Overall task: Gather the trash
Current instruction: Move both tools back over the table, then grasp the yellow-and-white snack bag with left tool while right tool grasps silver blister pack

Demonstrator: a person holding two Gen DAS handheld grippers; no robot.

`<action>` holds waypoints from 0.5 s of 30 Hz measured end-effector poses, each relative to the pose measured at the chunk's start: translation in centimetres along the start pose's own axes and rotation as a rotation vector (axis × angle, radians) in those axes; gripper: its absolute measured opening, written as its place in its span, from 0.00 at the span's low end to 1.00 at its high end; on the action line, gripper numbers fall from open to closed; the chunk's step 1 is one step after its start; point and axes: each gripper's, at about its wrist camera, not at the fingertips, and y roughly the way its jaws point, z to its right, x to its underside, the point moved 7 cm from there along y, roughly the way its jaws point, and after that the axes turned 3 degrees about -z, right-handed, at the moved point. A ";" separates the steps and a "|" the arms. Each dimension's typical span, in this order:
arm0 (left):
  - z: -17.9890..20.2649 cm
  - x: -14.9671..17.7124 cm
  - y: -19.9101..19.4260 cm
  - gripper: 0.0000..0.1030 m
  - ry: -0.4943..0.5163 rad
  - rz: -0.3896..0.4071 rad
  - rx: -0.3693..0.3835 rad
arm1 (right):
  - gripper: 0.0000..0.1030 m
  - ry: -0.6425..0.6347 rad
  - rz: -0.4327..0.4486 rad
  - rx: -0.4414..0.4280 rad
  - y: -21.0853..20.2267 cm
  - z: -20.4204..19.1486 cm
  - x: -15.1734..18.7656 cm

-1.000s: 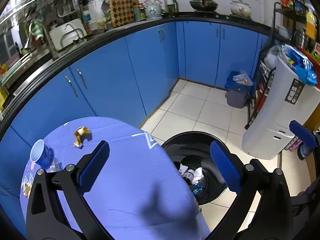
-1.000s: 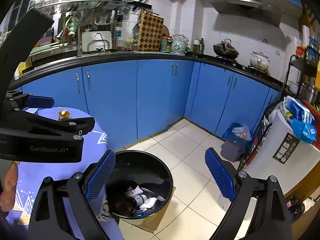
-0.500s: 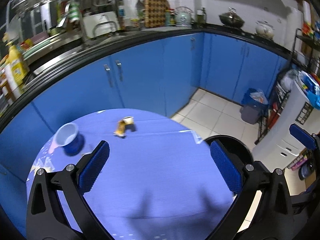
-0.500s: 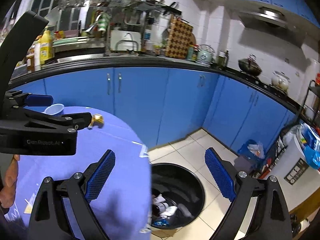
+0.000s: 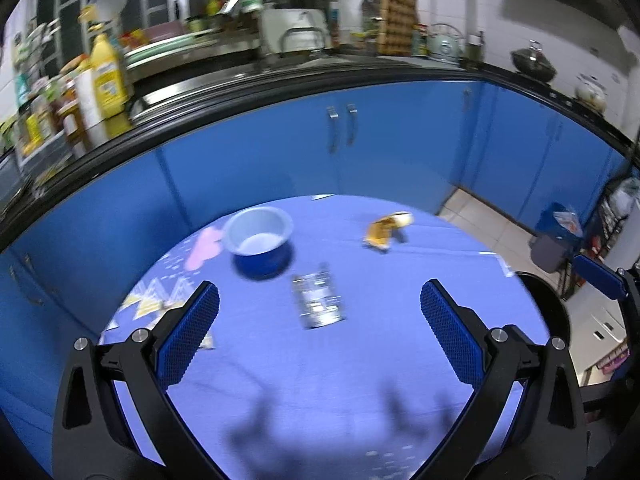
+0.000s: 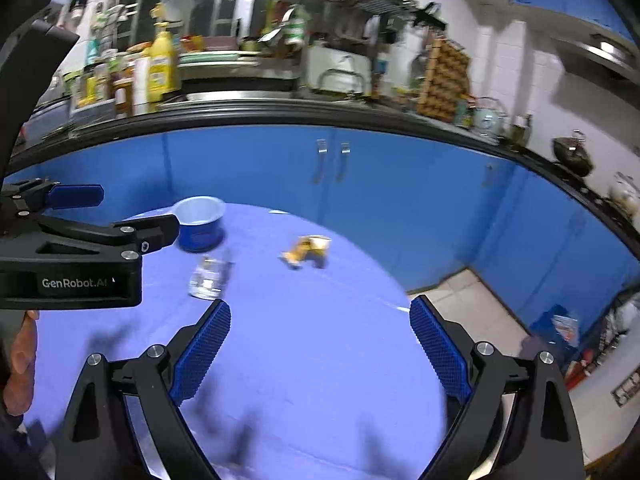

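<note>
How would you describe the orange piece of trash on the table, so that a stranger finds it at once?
Look at the round table with the blue-violet cloth, in front of the blue kitchen cabinets. On its far side, right of the blue cup, lies the crumpled wrapper. It alone is orange and white; the clear plastic piece nearby has no colour.

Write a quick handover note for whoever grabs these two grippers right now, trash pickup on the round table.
Left gripper: open, holding nothing, above the table.
Right gripper: open, holding nothing, beside it.
On the table: a clear wrapper near the middle, an orange scrap toward the far edge, a blue cup at far left.
The bin's rim shows past the table's right edge.
Left: wrapper and scrap to bin.
</note>
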 end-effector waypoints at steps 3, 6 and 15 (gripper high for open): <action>-3.5 0.8 0.7 0.96 -0.037 -0.013 -0.031 | 0.86 -0.019 -0.013 -0.047 1.5 -2.8 -0.5; -6.1 1.5 1.7 0.96 -0.056 -0.034 -0.059 | 0.86 -0.047 -0.032 -0.080 3.4 -5.5 -1.0; -12.9 5.5 7.6 0.96 -0.094 -0.179 -0.122 | 0.86 -0.084 -0.118 -0.141 9.4 -11.0 -0.8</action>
